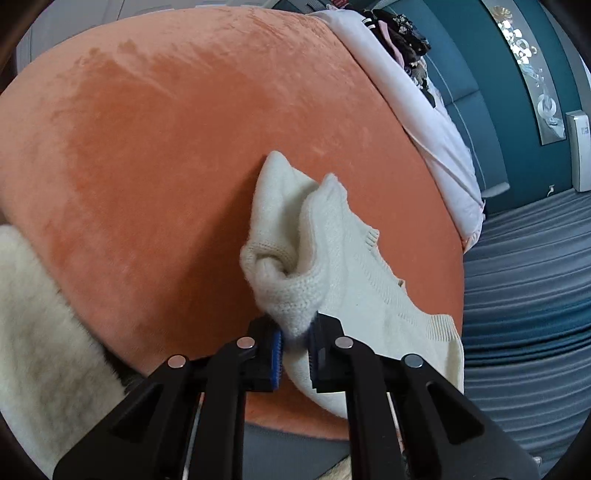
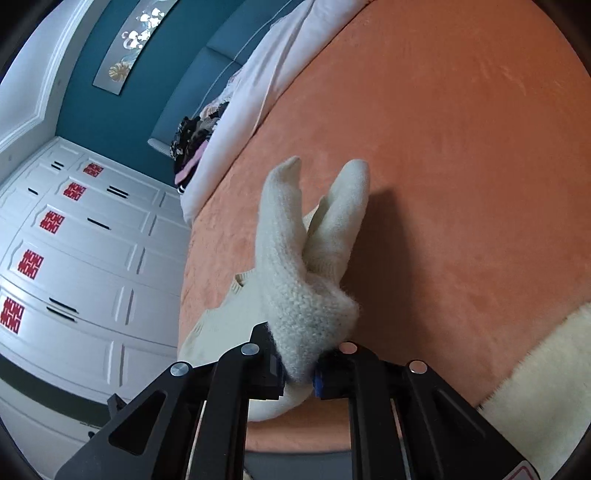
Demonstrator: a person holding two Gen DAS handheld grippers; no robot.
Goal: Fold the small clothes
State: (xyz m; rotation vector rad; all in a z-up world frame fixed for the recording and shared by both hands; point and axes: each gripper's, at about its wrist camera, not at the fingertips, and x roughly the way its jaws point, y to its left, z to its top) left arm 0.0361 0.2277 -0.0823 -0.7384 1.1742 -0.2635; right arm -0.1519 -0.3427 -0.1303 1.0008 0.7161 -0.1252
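While both grippers clamp knit fabric above the bed: fold under way, not yet laid flat

Left gripper (image 1: 295, 349): clenched on a bunched corner of the cream knit garment (image 1: 354, 280); blue pads (image 1: 277, 345) pressed into the wool from either side; grip taken at an edge fold, probably to keep two layers together while carrying them over

Right gripper (image 2: 300, 373): clenched on a thick wad of the same cream knit (image 2: 306, 314); fabric fills the whole gap between the jaws; hold placed at the base of the two tube-like parts, likely so both lift as one

Garment: small cream knitted piece; in the right wrist view two narrow tubes (image 2: 284, 206) stick up and away from the grip, crossing near their base; sleeves or legs, cannot tell which; ribbed hem (image 1: 441, 325) trails toward the bed's edge in the left wrist view

Location: partly lifted, partly resting on the orange plush bedcover (image 1: 147, 166), near its front edge

Surroundings: fluffy cream throw (image 1: 40, 314) just beside on the cover, apart from the garment; pale pink bedding (image 1: 417, 107) and a dark heap of clothes (image 1: 402, 33) well apart toward the headboard; white wardrobe (image 2: 81, 240) off the bed

Stage, judged: mid-fold; tubes gathered, body still loose

Next, judged: lowering both grips together so layers land aligned

Risk: fuzzy knit snagging on pads at release; bunched wad springing open
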